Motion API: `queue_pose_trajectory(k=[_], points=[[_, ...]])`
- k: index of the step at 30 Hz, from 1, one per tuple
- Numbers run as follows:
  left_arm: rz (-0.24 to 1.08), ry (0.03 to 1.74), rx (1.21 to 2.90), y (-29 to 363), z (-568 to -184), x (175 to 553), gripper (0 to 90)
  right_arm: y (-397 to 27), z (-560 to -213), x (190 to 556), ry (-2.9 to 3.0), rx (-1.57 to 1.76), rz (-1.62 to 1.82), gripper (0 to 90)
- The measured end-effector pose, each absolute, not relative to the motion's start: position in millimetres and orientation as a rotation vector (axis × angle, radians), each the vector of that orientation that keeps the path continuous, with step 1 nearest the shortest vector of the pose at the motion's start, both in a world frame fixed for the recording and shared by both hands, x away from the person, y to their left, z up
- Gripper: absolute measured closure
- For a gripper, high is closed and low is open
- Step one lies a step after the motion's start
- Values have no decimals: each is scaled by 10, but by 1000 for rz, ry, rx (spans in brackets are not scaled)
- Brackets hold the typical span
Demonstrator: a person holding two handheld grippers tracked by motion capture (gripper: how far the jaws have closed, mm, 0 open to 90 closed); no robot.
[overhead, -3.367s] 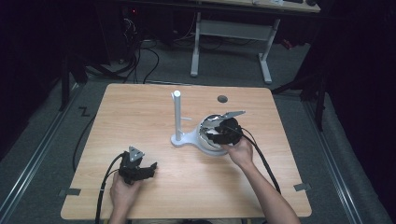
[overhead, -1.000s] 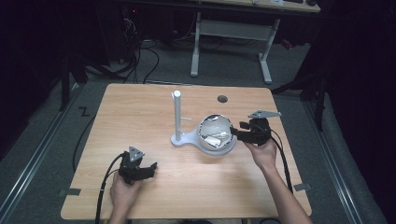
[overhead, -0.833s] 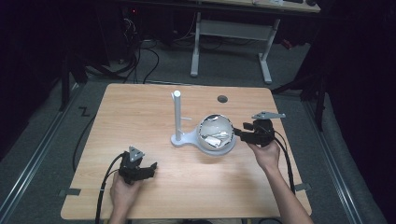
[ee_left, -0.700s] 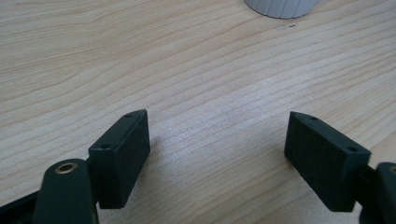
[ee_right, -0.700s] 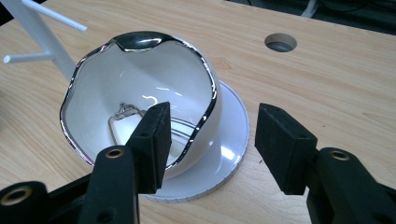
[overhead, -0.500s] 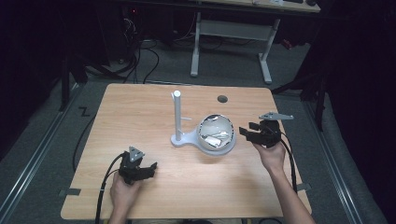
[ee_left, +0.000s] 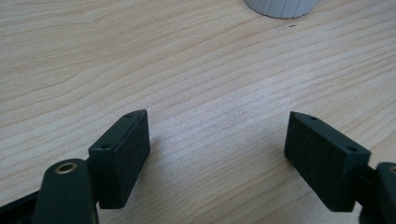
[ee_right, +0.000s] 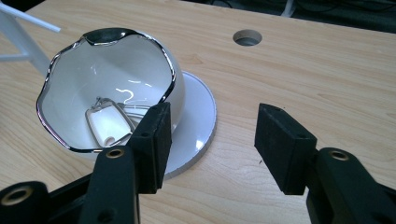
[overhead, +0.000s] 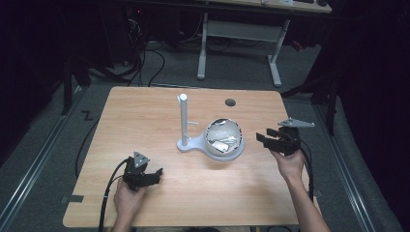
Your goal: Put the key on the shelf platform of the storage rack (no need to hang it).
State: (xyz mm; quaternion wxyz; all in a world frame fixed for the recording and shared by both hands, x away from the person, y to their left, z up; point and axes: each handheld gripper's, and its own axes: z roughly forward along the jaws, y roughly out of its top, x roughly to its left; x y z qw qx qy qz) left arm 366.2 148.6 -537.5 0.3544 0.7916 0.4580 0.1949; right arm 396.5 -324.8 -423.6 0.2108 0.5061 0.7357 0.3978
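Note:
A white stand with an upright post (overhead: 183, 118) and a round base plate (overhead: 238, 153) sits mid-table. On the plate rests a white bowl (overhead: 223, 137) with a wavy silver rim, tipped toward the right; in the right gripper view the bowl (ee_right: 112, 93) holds a small pale clip-like piece (ee_right: 107, 123). My right gripper (overhead: 263, 137) hovers just right of the plate, open, with nothing between its jaws (ee_right: 212, 140). My left gripper (overhead: 147, 176) rests at the front left, open over bare wood (ee_left: 217, 154).
The wooden table (overhead: 145, 111) has a round cable hole (overhead: 230, 102) at the back right. A white ribbed base edge (ee_left: 280, 7) lies ahead of the left gripper. Beyond the table stand a desk frame (overhead: 270, 53) and floor cables (overhead: 145, 58).
My right gripper, at the bowl a few seconds back, has drawn away to the right of the plate. The bowl stays on the plate. The left gripper has not moved.

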Motion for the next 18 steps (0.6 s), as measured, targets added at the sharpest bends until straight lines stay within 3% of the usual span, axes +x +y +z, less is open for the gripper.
queue_pose_trajectory(k=[18], points=[[504, 1185, 2046, 1486, -5374, 3662, 228, -3450, -4278, 3720, 1991, 1437, 1086, 465]])
